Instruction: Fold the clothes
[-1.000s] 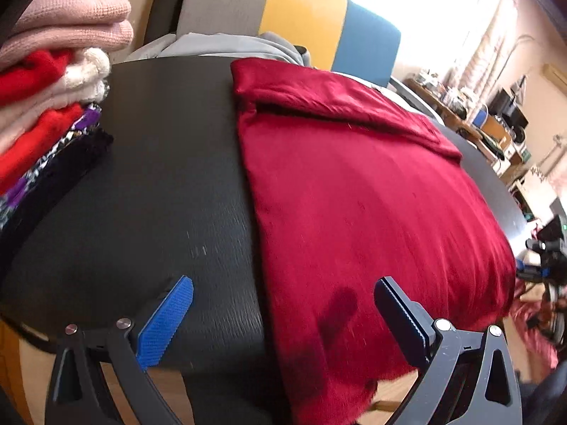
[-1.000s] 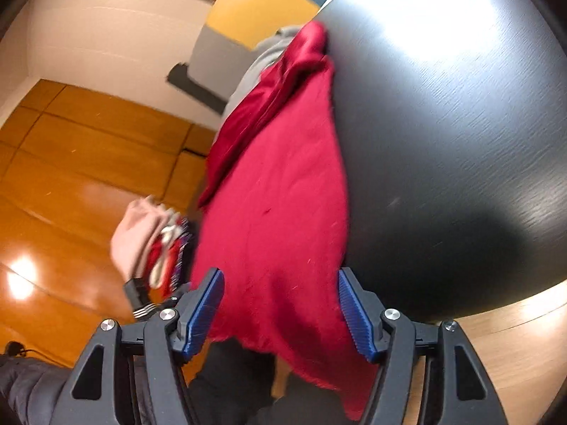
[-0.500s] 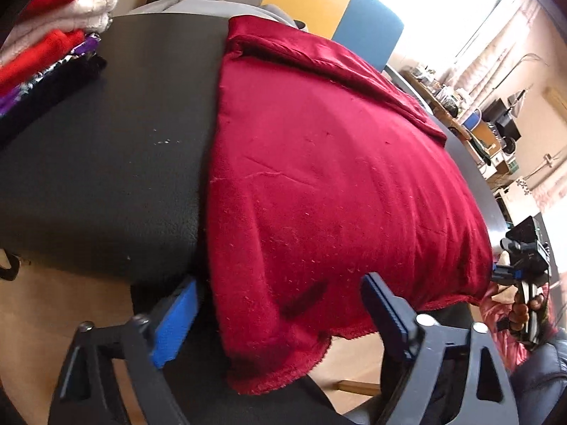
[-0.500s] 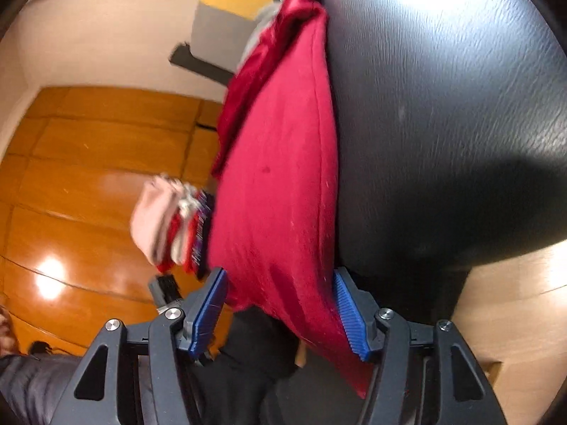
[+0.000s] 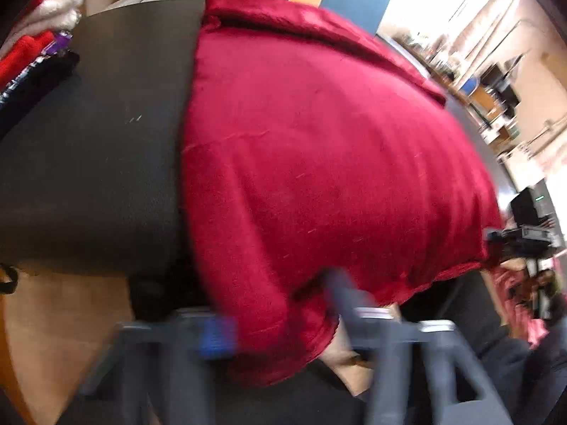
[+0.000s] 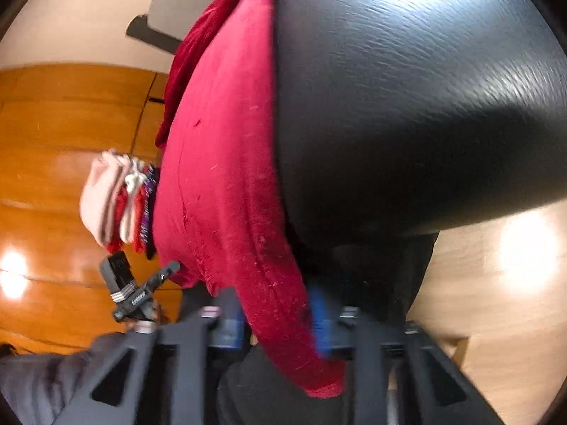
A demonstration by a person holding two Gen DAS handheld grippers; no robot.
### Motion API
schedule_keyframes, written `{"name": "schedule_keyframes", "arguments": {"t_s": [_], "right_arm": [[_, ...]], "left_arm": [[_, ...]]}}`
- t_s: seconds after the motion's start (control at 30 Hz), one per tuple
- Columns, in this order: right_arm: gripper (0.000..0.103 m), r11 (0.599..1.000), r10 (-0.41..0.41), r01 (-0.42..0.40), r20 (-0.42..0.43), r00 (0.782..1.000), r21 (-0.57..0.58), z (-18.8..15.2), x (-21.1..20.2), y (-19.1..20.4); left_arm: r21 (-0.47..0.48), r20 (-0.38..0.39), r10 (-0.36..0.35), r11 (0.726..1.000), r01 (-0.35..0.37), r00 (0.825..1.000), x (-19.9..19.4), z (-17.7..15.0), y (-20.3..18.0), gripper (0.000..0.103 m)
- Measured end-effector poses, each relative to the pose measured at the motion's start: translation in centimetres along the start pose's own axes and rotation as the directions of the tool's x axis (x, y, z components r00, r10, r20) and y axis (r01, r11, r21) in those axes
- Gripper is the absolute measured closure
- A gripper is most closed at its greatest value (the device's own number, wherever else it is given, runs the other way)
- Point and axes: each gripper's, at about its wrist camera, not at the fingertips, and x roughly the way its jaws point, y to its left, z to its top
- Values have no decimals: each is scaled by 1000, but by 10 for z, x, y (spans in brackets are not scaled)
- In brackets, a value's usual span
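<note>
Over the black table's (image 5: 88, 177) edge hangs crimson cloth (image 5: 319, 163).

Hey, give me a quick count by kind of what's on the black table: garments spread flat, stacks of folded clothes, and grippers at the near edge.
Garments spread flat: 1, the red garment
Folded stacks: 1, the stack on the table
Grippers at the hem: 2, left gripper, right gripper
Total: 4

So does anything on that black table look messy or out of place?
Only the red cloth: its near edge hangs off the black table instead of lying flat. The stack of folded clothes at the far left looks tidy.
</note>
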Motion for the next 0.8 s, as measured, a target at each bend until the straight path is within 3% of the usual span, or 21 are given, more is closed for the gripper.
{"name": "schedule_keyframes", "arguments": {"t_s": [0.17,0.37,0.57,0.8], "right_arm": [[91,997,46,-46,5,999,-67,-5,-7,28],[92,979,155,-145,58,986,-144,8,-17,65],[92,959,261,-239,150,954,-150,42,-13,100],[92,946,311,-269,267,912,-182,100,-27,130]], "left_arm": [[4,-3,-140,990,141,990,-20,3,5,95],[2,89,-308,951,309,947,-60,34,13,95],[-21,265,-459,876,481,848,-95,87,21,96],[6,358,-539,818,575,762,-100,160,9,96]]}}
